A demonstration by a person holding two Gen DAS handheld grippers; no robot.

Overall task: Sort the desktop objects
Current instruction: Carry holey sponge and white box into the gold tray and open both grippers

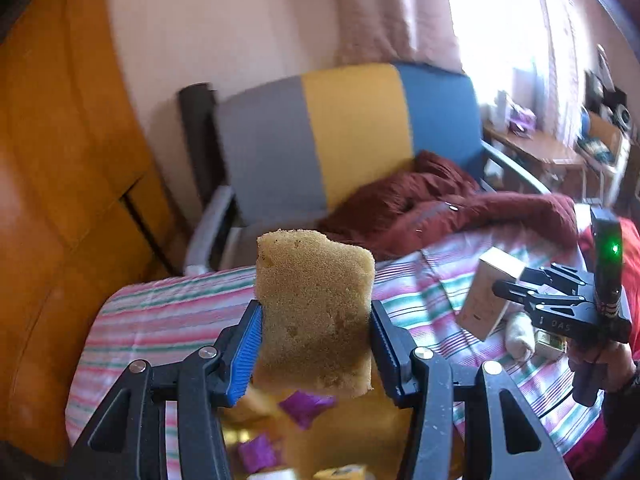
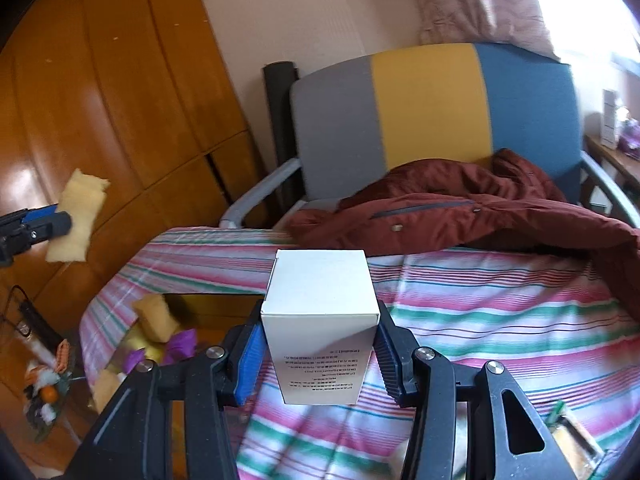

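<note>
Two grips: both grippers are carrying items clear of the striped cloth [image 2: 500,312].
Left gripper [image 1: 316,340]: jaws are clenching the sponge [image 1: 316,312] between the pads, lifted for sorting.
Right gripper [image 2: 320,356]: jaws are gripping the white box [image 2: 320,320] upright, likely awaiting placement.

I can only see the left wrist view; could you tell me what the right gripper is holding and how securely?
Observer: The right gripper is shut on a white box, with both pads against its sides.
Operator: Is there anything on the box's faces? From here it looks plain.
Observer: The face towards the right camera carries lines of small print, too small to read.
Operator: Thank you. Is anything lying beyond the striped cloth on the left?
Observer: Yes, a small heap of mixed items sits on the floor left of the striped cloth, along with a dark cable.
</note>
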